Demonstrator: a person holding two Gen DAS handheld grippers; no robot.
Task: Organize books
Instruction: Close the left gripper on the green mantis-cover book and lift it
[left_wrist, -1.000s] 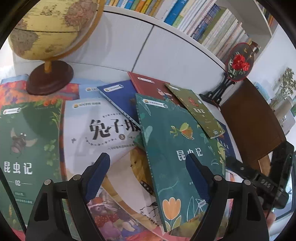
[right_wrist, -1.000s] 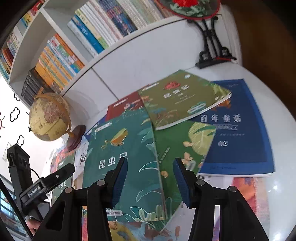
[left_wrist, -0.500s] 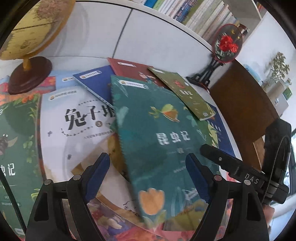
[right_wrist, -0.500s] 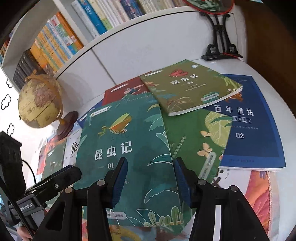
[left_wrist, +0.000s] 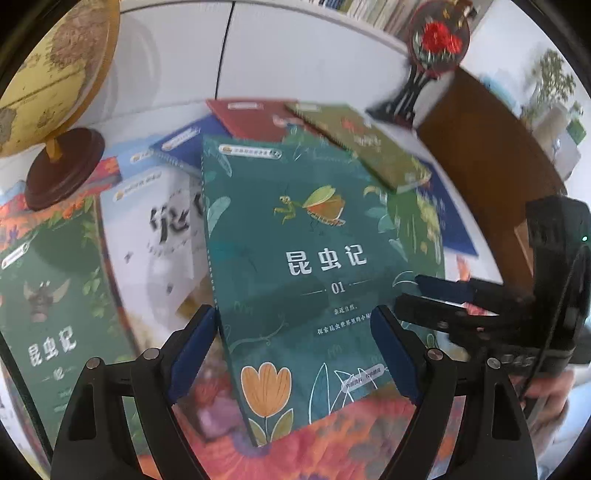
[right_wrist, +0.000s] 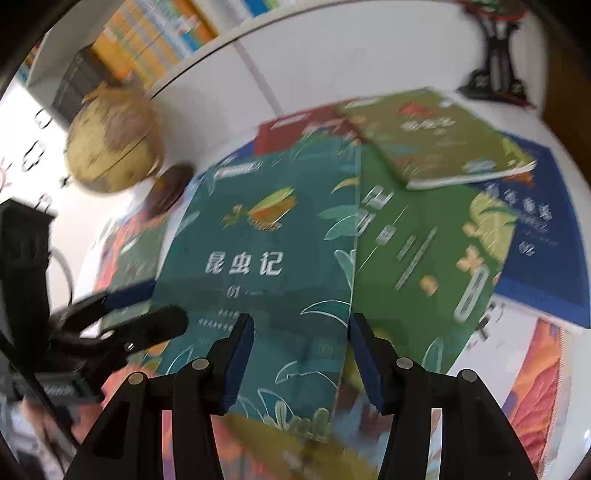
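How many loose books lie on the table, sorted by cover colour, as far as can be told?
Teal cover: 1
Green covers: 2, the beetle one and the one under the teal
Olive cover: 1
Red cover: 1
White cover: 1
Dark blue covers: 2, one at the back, one at the right
Total: 8 clear; others lie mostly hidden.

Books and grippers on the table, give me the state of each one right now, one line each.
Teal insect book: lying flat, top of the pile, face up.
Olive book: flat, overlapping other covers.
Blue book: flat, partly covered.
Globe: upright on its stand.
Left gripper: open, holding nothing.
Right gripper: open, jaws just opening, holding nothing.
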